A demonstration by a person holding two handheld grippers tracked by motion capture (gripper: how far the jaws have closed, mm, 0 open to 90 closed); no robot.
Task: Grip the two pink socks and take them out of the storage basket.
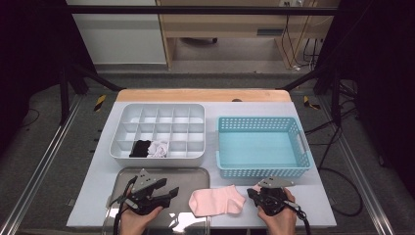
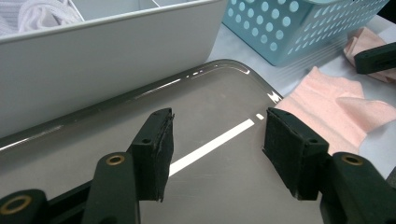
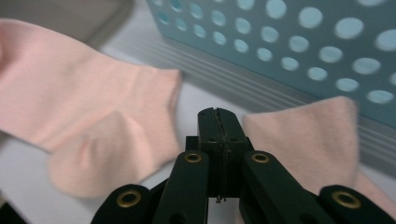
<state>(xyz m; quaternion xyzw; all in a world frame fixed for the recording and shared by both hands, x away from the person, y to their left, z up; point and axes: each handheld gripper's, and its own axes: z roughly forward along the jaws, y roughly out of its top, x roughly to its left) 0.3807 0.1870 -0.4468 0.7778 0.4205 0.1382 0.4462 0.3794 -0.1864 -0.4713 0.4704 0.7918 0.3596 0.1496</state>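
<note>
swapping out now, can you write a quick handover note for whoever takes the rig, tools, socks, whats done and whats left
Left tool: open, nothing in it, over the metal tray.
Right tool: shut, nothing clearly held, between two pink socks.
Socks: one pink sock lies off the tray's right edge, the second pink sock sits by the blue basket.
Done: a black item and a white item already sit in the white divider box.
Left: probably both pink socks still need putting away.
</note>
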